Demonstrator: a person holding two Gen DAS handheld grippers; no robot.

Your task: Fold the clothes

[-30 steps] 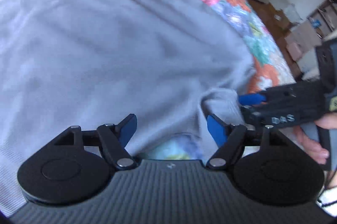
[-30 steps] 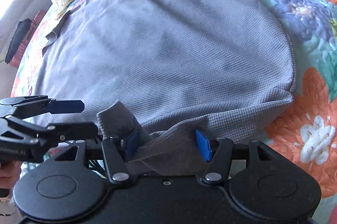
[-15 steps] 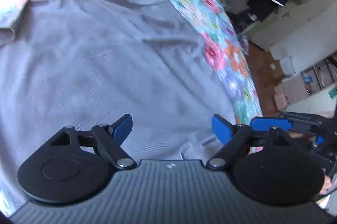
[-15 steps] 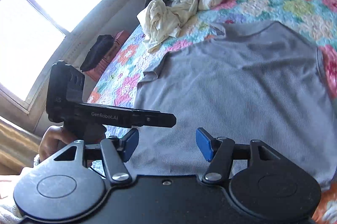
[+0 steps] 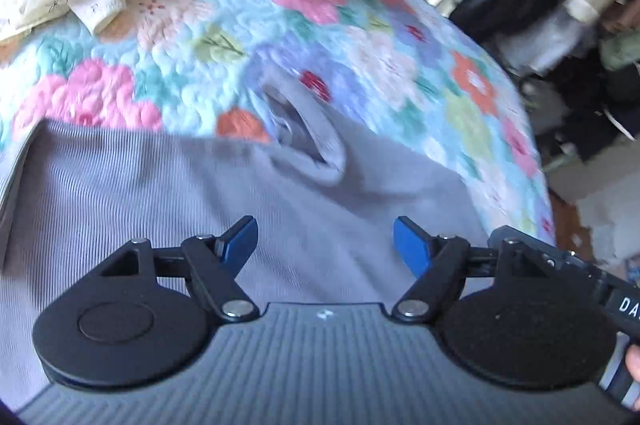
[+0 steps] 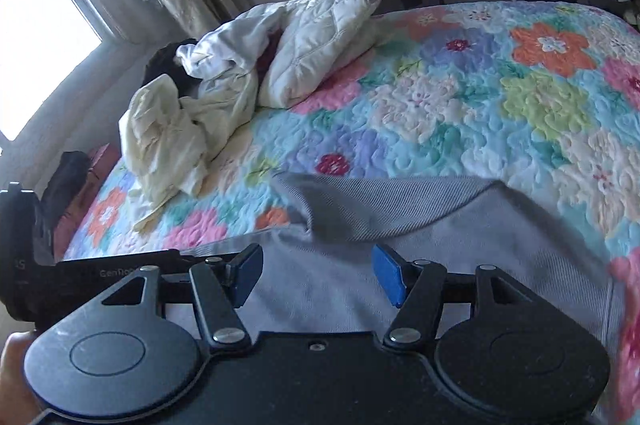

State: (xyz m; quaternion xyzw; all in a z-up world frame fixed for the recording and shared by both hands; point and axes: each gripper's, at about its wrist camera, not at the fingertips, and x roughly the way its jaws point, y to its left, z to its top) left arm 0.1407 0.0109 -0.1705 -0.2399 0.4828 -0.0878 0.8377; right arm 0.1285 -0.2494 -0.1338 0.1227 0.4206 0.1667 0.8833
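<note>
Overhead, both grippers tilt steeply down toward the bed, side by side above the grey shirt point(image 5: 120, 193). The left gripper point(image 5: 324, 241) has its blue fingers point(image 5: 240, 239) spread wide and closing a little, with nothing between them but the cloth lying below. The right gripper point(image 6: 318, 271) also stands with its fingers point(image 6: 386, 275) wide apart and empty. Each gripper shows at the edge of the other's view, with a bit of the person's hand point(image 6: 12, 365) at its handle. The shirt lies spread on the flowered quilt point(image 6: 480, 97), its far edge folded over. Crumpled cream cloth point(image 6: 164, 137) and a white quilted pillow point(image 6: 320, 45) sit at the bed's far end.
</note>
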